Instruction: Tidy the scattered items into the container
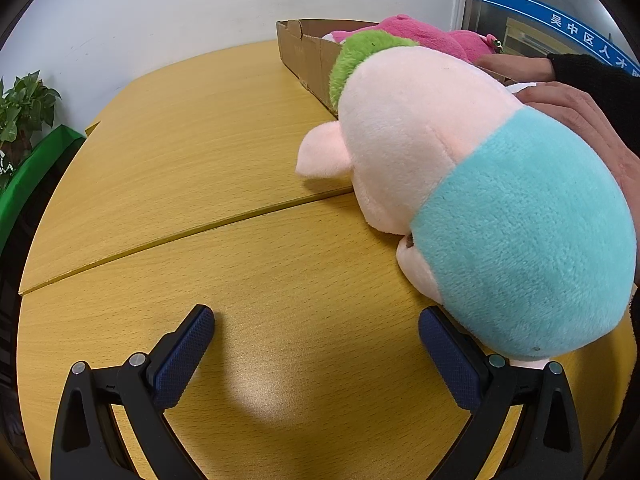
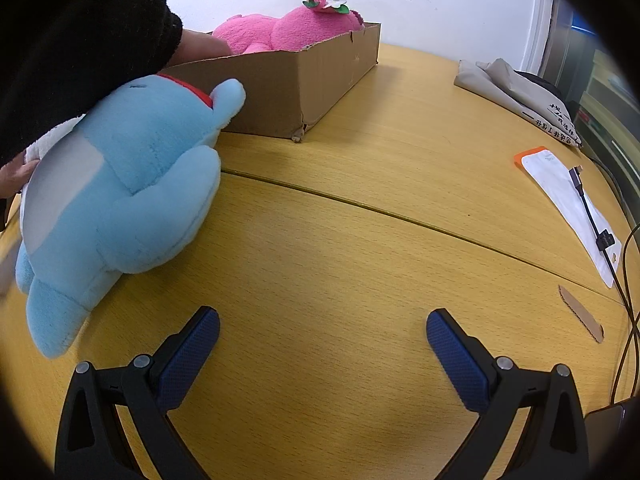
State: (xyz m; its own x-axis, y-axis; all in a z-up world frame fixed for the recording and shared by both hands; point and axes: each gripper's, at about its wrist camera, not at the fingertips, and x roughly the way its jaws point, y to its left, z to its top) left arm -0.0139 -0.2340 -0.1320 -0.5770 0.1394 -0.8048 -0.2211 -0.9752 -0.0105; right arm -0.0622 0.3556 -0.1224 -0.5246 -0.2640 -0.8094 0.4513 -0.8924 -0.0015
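While both grippers hover low over the yellow wooden table, each has its jaws spread wide with nothing between them. The left gripper shows its dark blue textured pads over bare tabletop, and its right finger sits just beside, possibly touching, the teal end of a pink-and-teal plush toy. That plush lies on the table, its green furry top pointing toward a cardboard box at the far side; whether it touches the box cannot be told. A bare hand in a black sleeve rests on the plush's far side.

From the right wrist view, the right gripper is likewise released above empty tabletop. To its left lies a light blue plush toy, on its side, one limb raised toward the box's near corner. The black sleeve crosses above it and fingers show at its left edge. Inside the cardboard box lies a pink plush toy with a small flower and green leaves on top, rising above the box wall.

Farther right on the table lie a beige cloth bag, a white sheet over an orange-edged item, a black cable and a strip of cardboard.
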